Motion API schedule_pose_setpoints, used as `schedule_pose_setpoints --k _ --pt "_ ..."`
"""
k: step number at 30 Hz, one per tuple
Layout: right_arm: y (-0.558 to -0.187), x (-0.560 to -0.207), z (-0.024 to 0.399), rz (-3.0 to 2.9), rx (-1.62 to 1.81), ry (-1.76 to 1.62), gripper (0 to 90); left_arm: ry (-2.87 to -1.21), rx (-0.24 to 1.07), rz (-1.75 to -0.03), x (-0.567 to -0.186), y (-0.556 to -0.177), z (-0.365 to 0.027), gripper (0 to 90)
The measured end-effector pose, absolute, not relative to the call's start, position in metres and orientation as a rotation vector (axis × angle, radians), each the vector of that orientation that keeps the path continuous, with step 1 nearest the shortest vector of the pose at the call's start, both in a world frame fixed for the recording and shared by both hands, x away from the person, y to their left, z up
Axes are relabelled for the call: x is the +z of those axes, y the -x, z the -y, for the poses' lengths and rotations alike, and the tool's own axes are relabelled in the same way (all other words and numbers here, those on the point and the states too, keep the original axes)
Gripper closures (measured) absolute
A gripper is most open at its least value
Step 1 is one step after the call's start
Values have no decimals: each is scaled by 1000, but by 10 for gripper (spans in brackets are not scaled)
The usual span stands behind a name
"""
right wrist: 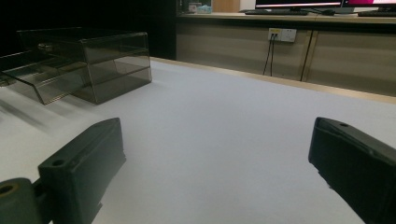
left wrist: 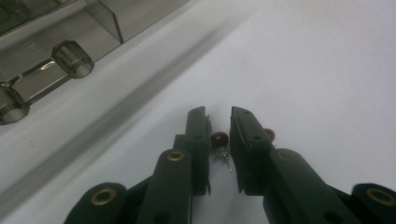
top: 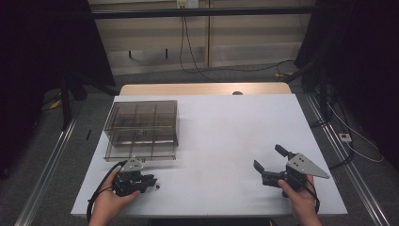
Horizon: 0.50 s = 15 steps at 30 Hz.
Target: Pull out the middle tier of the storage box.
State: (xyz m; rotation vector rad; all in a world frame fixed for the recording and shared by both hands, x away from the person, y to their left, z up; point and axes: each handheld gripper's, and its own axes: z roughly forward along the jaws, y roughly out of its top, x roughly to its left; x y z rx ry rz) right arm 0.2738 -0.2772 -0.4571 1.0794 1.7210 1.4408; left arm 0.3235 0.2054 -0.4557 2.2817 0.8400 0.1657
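- Earring (left wrist: 219, 139), small dark red bead on a thin metal pin, lies on the white counter (top: 221, 136) between the jaws of the left gripper (left wrist: 218, 113).
- It looks light, slippery and easily bent; gripping the bead seems safest.
- Jaws stand narrow, not visibly pinching it.
- A second bead (left wrist: 270, 134) sits just beside.
- Smoky drawer box (top: 141, 129) stands near; right gripper (top: 269, 157) gapes wide, holding nothing.

You see the white bench (top: 226, 141) lit evenly from above while the room around it sinks into darkness. In your left gripper view the clear box (left wrist: 56, 51) blurs, and shadows stay soft.
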Motion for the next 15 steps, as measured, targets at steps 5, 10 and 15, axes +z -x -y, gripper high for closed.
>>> schedule_pose_setpoints --k 5,10,15 --pt "-274 -457 276 -1724 1441 -1079 30 -2291 179 -833 -456 -322 -206 785" --pt "-274 -457 276 -1724 1441 -1077 30 -2301 191 -835 -455 -322 -205 803" --pt "-274 -457 277 -1718 1438 -1081 30 -2290 177 -852 -455 -324 -206 809"
